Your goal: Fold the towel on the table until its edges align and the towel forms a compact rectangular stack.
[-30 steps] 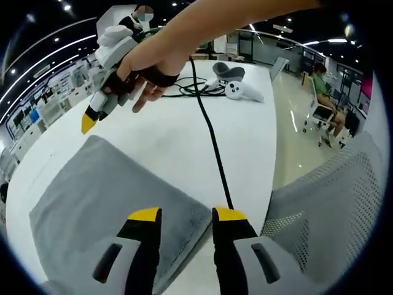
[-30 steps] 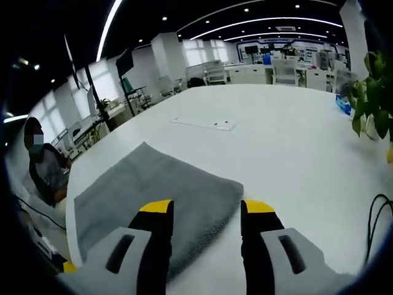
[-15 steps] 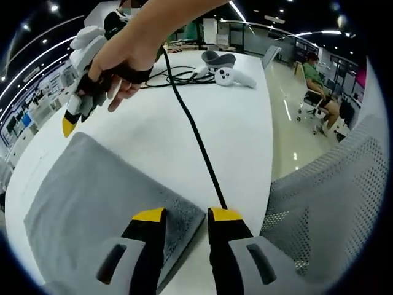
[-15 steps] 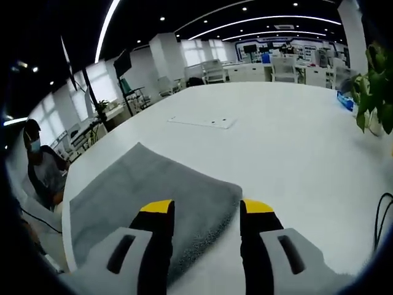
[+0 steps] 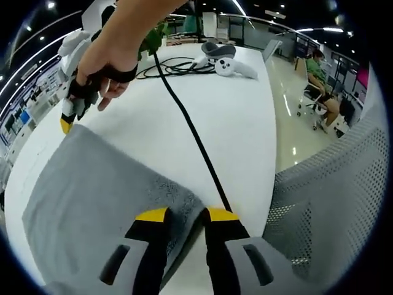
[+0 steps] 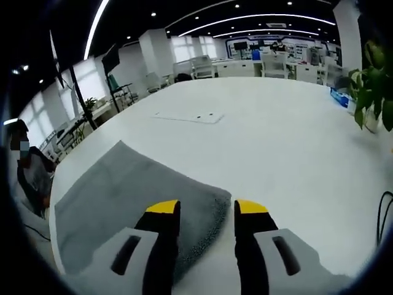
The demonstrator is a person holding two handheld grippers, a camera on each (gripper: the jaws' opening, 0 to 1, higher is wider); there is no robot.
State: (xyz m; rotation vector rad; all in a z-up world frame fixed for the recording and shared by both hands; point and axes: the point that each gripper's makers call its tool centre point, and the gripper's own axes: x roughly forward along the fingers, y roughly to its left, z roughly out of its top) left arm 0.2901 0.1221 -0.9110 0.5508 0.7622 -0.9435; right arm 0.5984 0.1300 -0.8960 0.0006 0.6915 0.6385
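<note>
A grey towel [image 5: 92, 184] lies flat on the white table [image 5: 239, 129]. In the left gripper view my left gripper [image 5: 187, 215] is open, and the towel's near corner sits in the narrow gap between its yellow-tipped jaws. A hand holds my right gripper [image 5: 66, 123] at the towel's far corner, its tip down at the cloth. In the right gripper view the right gripper [image 6: 207, 208] is open over another corner of the towel [image 6: 123, 190], whose edge runs between the jaws.
A black cable [image 5: 184, 117] runs across the table from my left gripper to a coil beside white controllers [image 5: 230, 64]. A grey mesh chair [image 5: 325, 209] stands by the table's edge. A potted plant [image 6: 368, 86] and a flat cover plate [image 6: 184, 117] are on the table.
Both grippers have come lower and closer to the towel's corners. The jaws of each have narrowed, the left more than the right. The hand with the right gripper dropped to the far corner.
</note>
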